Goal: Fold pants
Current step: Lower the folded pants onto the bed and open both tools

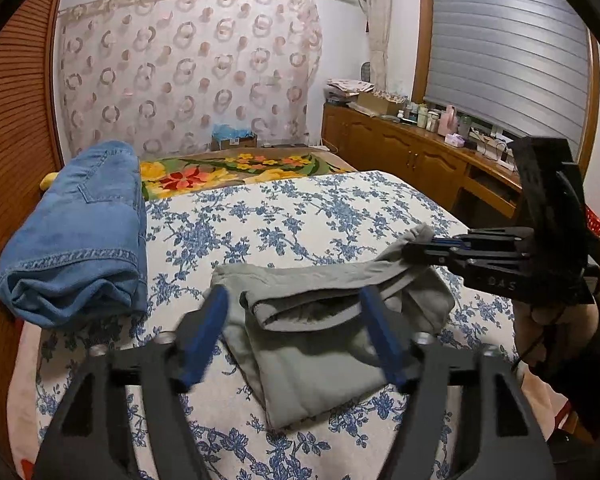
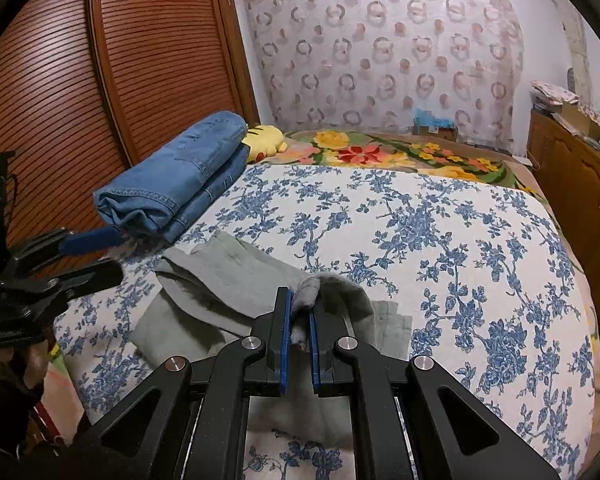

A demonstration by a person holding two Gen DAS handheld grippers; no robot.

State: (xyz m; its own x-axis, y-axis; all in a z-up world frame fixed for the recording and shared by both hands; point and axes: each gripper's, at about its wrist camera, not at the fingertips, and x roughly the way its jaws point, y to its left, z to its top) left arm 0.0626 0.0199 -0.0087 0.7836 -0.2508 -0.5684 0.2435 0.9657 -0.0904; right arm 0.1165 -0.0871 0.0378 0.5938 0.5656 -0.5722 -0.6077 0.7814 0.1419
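So the grey pants [image 1: 320, 344] are lying partly folded on the near part of the bed [image 1: 300, 216], on the blue flowery sheet. Left gripper [image 1: 296, 320] is spread wide over the near fold, fingers either side, not pinching anything. Right gripper [image 2: 299, 312] is clamped tight on a bunched bit of the pants at the right edge. Folded jeans [image 1: 80, 236] sit far left by the wardrobe [image 2: 100, 60].

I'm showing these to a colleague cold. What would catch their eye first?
Probably the grey pants half folded on the blue-flowered bedspread, one bunched edge pinched in the right gripper while the left gripper stands open over them. Next, folded jeans by the wooden wardrobe.
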